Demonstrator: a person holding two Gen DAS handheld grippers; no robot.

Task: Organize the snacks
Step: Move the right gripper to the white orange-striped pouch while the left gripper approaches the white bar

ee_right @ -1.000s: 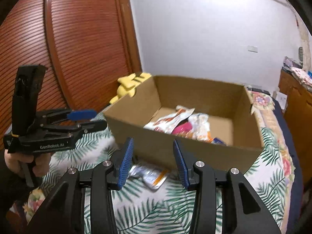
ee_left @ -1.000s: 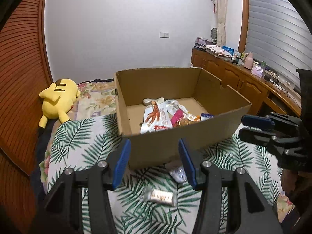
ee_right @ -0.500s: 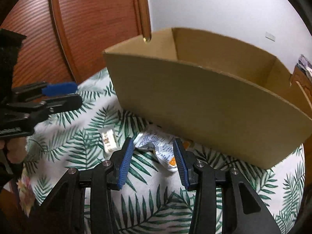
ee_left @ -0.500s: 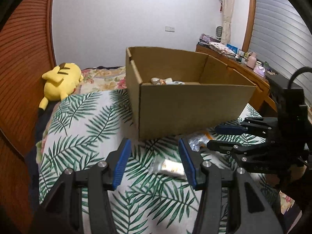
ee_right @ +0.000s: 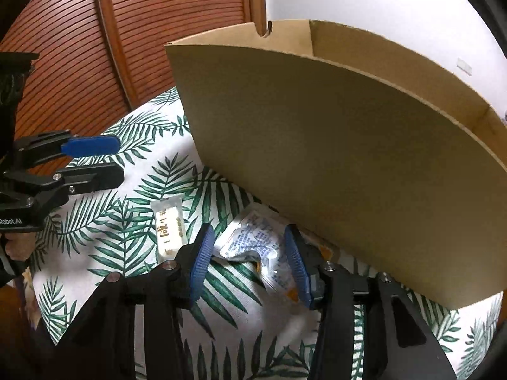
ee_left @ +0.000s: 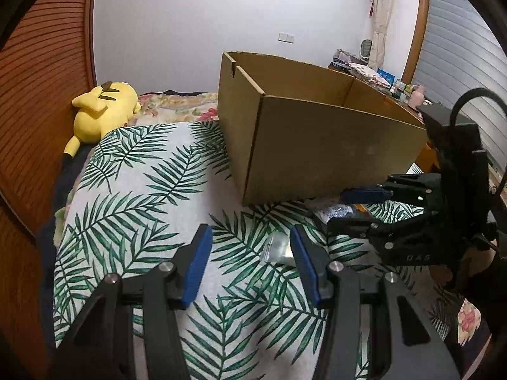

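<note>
Right wrist view: my right gripper (ee_right: pixel 247 259) has its jaws wide, straddling the crinkled blue-print packet (ee_right: pixel 256 247) on the bed, nothing gripped yet. My left gripper (ee_left: pixel 250 266) is also spread and empty near the small white bar (ee_right: pixel 169 231). Both remain outside the cardboard box (ee_right: pixel 348 158); its contents are hidden.

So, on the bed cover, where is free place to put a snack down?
Bare leaf-print cover lies between the yellow plush and the cardboard box. It is crowded in front of the box: printed packet, small bar packet, open right tool, open left tool.
</note>
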